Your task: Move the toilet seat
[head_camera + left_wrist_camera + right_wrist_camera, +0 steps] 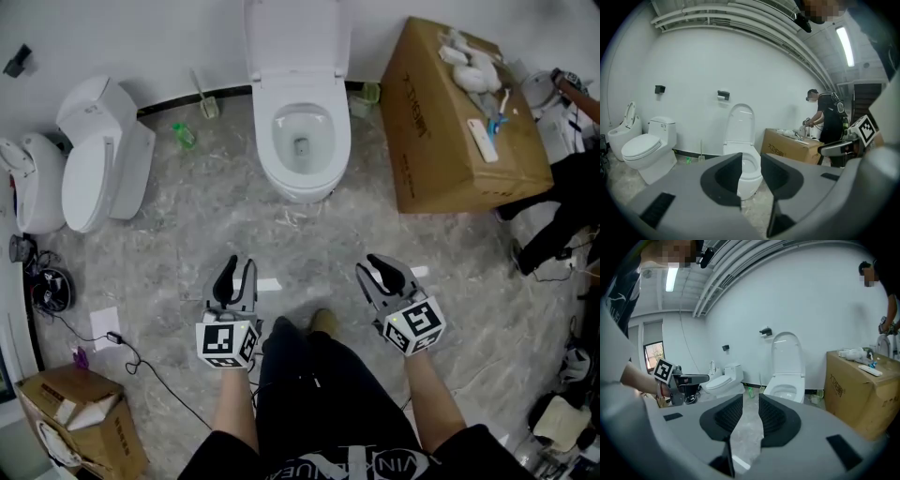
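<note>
A white toilet [298, 141] stands against the far wall in the head view, its seat and lid [296, 36] raised upright against the wall and the bowl uncovered. My left gripper [238, 265] and right gripper [375, 266] hover over the floor well short of it, both pointing toward it. In the left gripper view the toilet [746, 174] shows through the gap between the open jaws of my left gripper [751, 159], with the raised lid [741, 124] above. My right gripper [750, 401] is open too, holding nothing, and the toilet [786, 389] sits ahead to its right.
A closed toilet [98, 159] and another fixture [33, 183] stand at the left. A large cardboard box [459, 131] with loose items sits right of the toilet. A toilet brush [206, 98], green bottle [185, 136], floor cables and a small box [80, 412] lie around. A person [829, 122] stands at the right.
</note>
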Demonstrator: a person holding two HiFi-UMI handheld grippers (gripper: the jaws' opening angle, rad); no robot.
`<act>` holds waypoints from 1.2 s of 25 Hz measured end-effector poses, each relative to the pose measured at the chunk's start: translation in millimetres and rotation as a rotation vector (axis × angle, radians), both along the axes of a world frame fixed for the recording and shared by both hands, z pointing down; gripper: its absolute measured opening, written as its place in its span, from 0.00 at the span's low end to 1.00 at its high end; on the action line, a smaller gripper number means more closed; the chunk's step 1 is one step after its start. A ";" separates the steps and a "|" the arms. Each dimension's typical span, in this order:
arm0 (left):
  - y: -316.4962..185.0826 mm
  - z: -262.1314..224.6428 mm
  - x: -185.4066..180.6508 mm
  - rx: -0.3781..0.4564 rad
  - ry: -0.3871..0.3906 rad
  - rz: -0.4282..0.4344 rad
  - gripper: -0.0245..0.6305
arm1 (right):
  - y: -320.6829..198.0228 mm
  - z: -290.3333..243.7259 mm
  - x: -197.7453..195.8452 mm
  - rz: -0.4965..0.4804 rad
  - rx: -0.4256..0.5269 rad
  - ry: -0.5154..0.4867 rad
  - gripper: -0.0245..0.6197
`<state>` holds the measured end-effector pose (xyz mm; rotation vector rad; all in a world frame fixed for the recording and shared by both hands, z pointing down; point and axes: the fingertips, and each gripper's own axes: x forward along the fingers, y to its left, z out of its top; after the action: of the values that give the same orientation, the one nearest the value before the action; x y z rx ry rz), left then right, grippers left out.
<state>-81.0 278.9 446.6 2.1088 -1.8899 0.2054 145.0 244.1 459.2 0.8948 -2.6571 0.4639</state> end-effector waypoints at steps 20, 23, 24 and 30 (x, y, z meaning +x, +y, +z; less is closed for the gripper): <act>-190.6 169.2 -13.5 -0.220 0.072 0.180 0.24 | -161.0 160.6 -76.8 0.095 -0.169 0.100 0.21; -205.6 200.1 -11.1 -0.250 0.080 0.200 0.25 | -172.2 191.5 -83.1 0.117 -0.201 0.105 0.21; -209.9 210.1 -10.9 -0.261 0.085 0.206 0.25 | -176.1 200.2 -85.0 0.127 -0.210 0.103 0.21; -228.3 265.1 -1.3 -0.330 0.095 0.264 0.27 | -199.3 248.1 -89.5 0.187 -0.241 0.110 0.21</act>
<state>-82.3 50.6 711.6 2.0875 -1.4092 0.4341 55.6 44.9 707.2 1.0628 -2.3665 0.7390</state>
